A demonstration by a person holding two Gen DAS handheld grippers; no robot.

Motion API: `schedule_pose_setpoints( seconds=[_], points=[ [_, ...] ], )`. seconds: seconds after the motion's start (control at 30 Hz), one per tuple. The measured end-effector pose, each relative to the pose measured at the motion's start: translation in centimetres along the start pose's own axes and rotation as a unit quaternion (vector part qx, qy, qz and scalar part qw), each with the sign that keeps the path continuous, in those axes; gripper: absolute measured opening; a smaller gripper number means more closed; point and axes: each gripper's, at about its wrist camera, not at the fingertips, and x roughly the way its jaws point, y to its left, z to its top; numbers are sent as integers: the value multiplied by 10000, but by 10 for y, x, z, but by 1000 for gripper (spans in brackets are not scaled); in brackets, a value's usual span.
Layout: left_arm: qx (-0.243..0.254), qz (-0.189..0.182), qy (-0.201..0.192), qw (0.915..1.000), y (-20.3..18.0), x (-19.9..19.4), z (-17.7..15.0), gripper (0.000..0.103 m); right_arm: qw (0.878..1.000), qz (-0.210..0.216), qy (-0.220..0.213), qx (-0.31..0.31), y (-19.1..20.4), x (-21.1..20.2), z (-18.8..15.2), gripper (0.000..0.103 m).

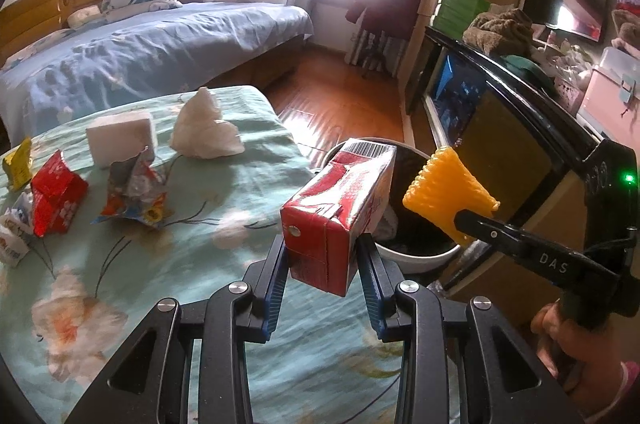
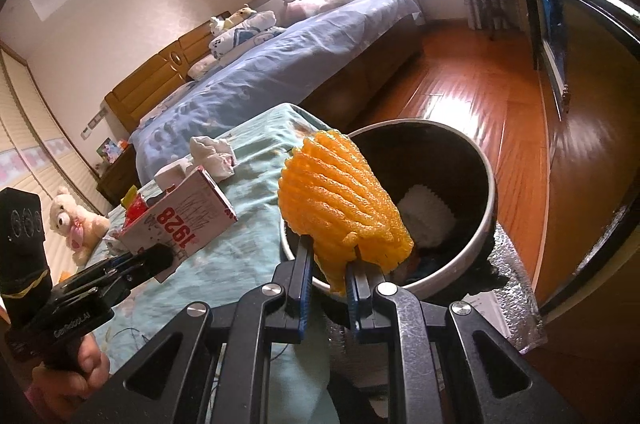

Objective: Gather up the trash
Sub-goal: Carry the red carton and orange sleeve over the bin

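Observation:
My left gripper (image 1: pixel 322 248) is shut on a red and white drink carton (image 1: pixel 340 208) and holds it over the table's right edge, beside the bin. The carton also shows in the right wrist view (image 2: pixel 180 220). My right gripper (image 2: pixel 328 260) is shut on a yellow foam net sleeve (image 2: pixel 340 200) and holds it above the near rim of the black, white-rimmed trash bin (image 2: pixel 490 184). The sleeve (image 1: pixel 448 194) and the bin (image 1: pixel 420 258) also show in the left wrist view. White crumpled trash (image 2: pixel 426 220) lies inside the bin.
On the floral teal tablecloth (image 1: pixel 180 284) lie a red wrapper (image 1: pixel 54 200), a crumpled colourful packet (image 1: pixel 136 192), a white sponge block (image 1: pixel 120 138), a white crumpled tissue (image 1: pixel 206 128) and a yellow wrapper (image 1: pixel 18 166). A blue bed (image 1: pixel 140 52) stands behind. A dark cabinet (image 1: pixel 500 128) stands right of the bin.

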Motion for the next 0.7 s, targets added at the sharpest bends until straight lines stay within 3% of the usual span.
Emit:
schedule_pose_setpoints(
  seconds=[0.7],
  points=[
    [262, -43, 134, 9996, -28, 45, 23, 33, 9999, -160, 11, 50, -23, 6, 20, 15]
  ],
)
